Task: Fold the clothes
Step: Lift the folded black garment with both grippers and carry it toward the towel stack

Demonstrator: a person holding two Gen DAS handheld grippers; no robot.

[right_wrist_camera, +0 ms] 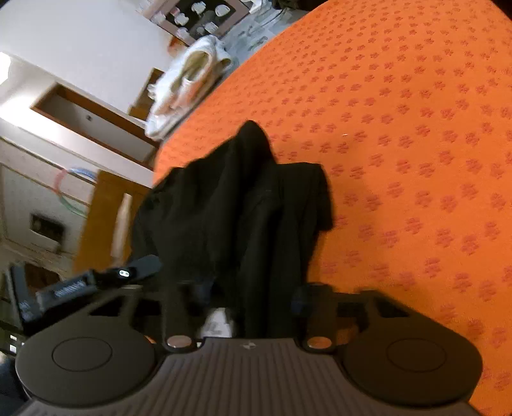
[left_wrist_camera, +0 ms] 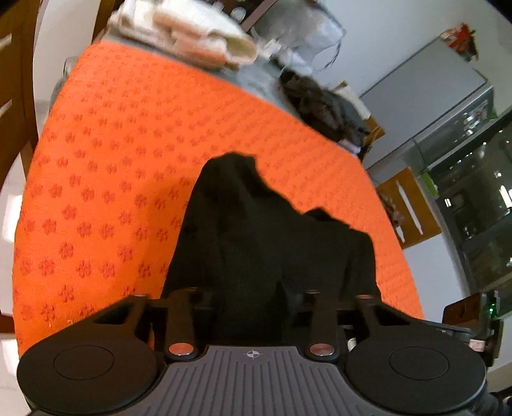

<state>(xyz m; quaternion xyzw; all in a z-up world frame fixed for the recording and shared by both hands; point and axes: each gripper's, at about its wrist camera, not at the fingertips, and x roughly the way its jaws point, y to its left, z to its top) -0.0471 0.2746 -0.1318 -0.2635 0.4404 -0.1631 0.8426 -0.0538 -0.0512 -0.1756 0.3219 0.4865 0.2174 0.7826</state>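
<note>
Nearest you, your left hand-held gripper (left_wrist_camera: 252, 297) is pinching the crumpled black fabric garment (left_wrist_camera: 256, 230), jaws narrowed onto it. Your right hand-held gripper (right_wrist_camera: 246, 297) is clamping the same garment likewise. The garment is draping forward onto the orange flower-patterned cloth-covered surface (left_wrist_camera: 112, 160). Beyond, a pale folded stack of clothes (left_wrist_camera: 198, 28) is lying at the far edge.

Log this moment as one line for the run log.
task: fold clothes | left gripper: black garment between jaws | right gripper: same | surface: orange cloth
</note>
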